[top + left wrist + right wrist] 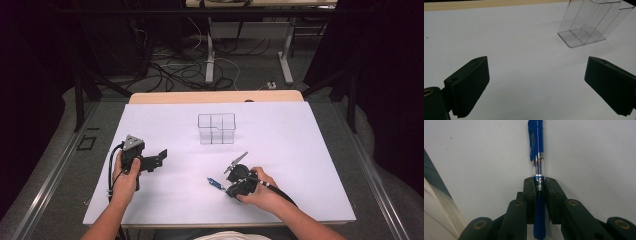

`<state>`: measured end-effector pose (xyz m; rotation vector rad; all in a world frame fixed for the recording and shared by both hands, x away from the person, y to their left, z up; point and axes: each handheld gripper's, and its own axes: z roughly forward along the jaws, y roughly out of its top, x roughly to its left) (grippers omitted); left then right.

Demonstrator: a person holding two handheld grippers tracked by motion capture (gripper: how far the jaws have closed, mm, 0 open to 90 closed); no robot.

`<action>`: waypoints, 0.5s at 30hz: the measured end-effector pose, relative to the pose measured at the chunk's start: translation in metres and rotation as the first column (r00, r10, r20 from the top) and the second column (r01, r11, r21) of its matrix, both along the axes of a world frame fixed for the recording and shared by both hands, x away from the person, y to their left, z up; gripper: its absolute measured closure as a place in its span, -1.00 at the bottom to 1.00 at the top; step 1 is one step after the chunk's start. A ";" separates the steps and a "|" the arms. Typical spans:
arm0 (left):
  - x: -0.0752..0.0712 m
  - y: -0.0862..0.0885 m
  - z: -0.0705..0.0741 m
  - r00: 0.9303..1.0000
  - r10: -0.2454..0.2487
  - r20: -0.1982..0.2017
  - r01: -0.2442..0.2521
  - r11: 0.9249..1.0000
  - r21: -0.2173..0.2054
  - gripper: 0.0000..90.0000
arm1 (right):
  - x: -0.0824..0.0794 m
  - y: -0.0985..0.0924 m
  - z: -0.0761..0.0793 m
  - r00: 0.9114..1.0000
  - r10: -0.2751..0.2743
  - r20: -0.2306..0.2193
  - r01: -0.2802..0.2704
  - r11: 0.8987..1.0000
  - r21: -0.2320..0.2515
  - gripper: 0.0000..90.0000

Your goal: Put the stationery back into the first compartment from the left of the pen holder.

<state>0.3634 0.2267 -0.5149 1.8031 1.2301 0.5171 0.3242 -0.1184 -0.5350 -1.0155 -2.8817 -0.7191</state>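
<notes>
Nearest the person, the right gripper (539, 185) has its two black jaws pinched tight on a blue pen (537, 152), clamping it across the barrel. The pen has a solid blue cap end with a clip, a short clear section banded in silver through which the refill shows, and a blue grip that runs down between the jaws. From above, the right gripper (223, 185) sits low over the near part of the white table (300, 165), with the pen (215, 183) sticking out to its left, just above or on the surface; I cannot tell which.

Farther left, the left gripper (161, 156) is held in the left hand (125, 176), its jaws spread wide with nothing between them.

Beyond both, toward the middle of the table, stands a clear plastic organizer (216, 128) divided into compartments, well apart from the pen. The left gripper view looks toward that organizer (591, 25).
</notes>
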 end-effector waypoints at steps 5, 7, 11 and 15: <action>0.000 0.000 0.000 1.000 0.000 -0.001 0.000 1.000 -0.002 -0.88 | 0.000 0.000 0.002 1.000 0.011 0.014 -0.011 1.000 -0.003 0.77; 0.000 0.000 0.000 1.000 -0.001 0.000 0.001 1.000 -0.002 -0.88 | 0.000 0.000 0.003 1.000 0.008 0.018 -0.008 1.000 0.009 0.77; 0.000 -0.001 0.000 1.000 -0.003 -0.006 0.003 1.000 0.005 -0.88 | 0.001 -0.001 0.006 0.999 0.008 0.053 -0.007 1.000 -0.003 0.77; 0.000 -0.002 -0.001 1.000 -0.007 -0.012 0.008 1.000 0.009 -0.88 | 0.003 -0.002 0.009 0.996 0.019 0.084 -0.019 1.000 0.001 0.77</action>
